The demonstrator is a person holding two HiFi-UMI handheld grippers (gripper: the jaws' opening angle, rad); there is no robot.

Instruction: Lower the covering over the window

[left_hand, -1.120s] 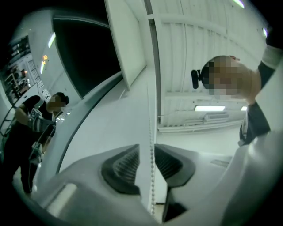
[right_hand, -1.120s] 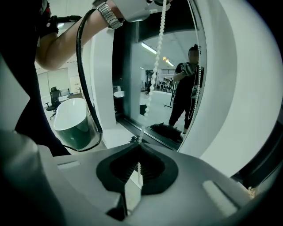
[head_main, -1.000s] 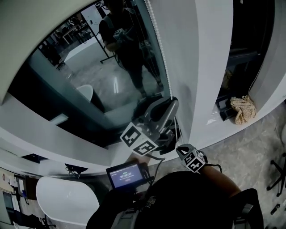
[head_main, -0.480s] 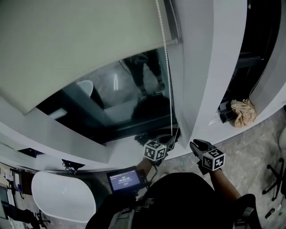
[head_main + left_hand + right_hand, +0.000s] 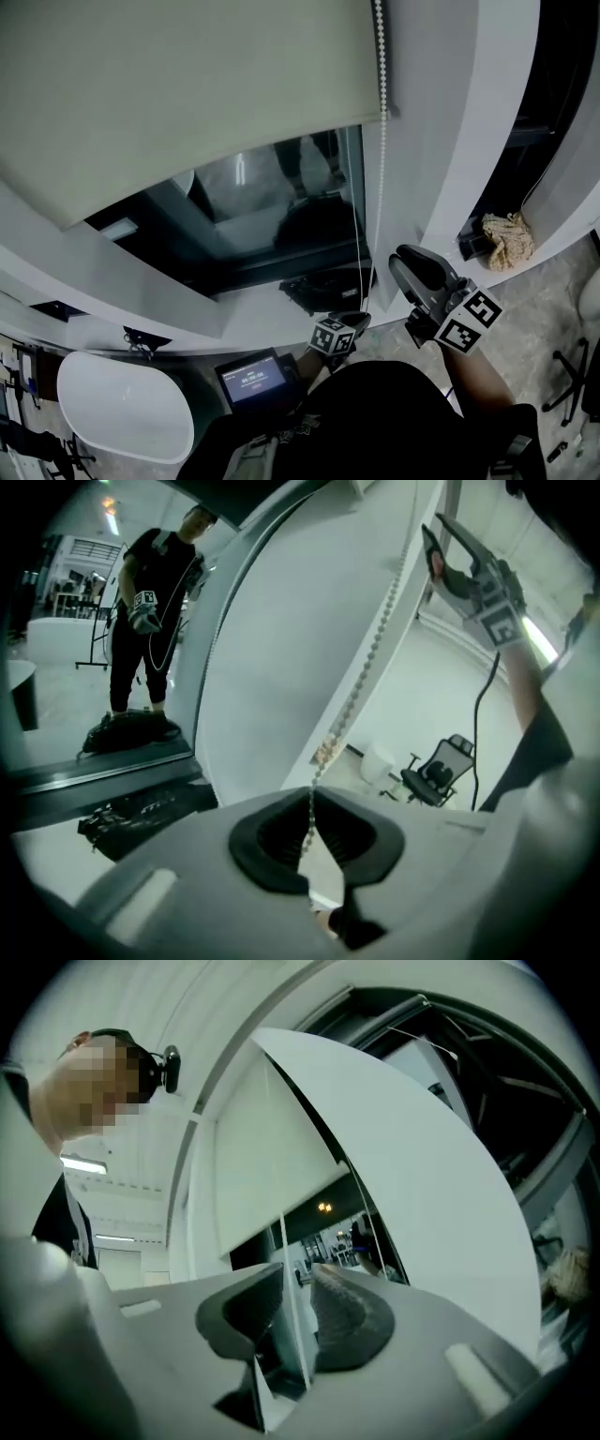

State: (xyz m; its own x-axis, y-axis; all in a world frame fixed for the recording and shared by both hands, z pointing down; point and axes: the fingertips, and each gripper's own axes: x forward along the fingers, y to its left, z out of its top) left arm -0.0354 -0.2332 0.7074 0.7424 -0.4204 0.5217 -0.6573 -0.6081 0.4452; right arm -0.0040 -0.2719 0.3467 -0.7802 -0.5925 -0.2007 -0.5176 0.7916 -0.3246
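Observation:
A pale roller blind (image 5: 187,84) covers the upper part of the window, and dark glass (image 5: 262,197) shows below its bottom edge. Its white bead chain (image 5: 380,94) hangs down the right side of the frame. My left gripper (image 5: 358,320) is low by the sill, shut on the chain (image 5: 375,649), which runs up out of its pads (image 5: 312,810). My right gripper (image 5: 405,255) points up beside the chain, higher than the left. Its jaws have just been opening, then closing a little. They stand apart (image 5: 295,1283) with a thin cord (image 5: 286,1232) running loose between them.
A dark bag (image 5: 323,286) lies on the sill below the glass. A crumpled cloth (image 5: 506,239) sits on the ledge to the right. A small lit screen (image 5: 251,380) hangs at my chest, beside a white rounded seat (image 5: 122,412). An office chair (image 5: 436,775) stands behind.
The blind's bottom edge has come lower over the glass. My left gripper sank from mid-window to the sill with the chain. My right gripper rose beside the chain and its jaws parted.

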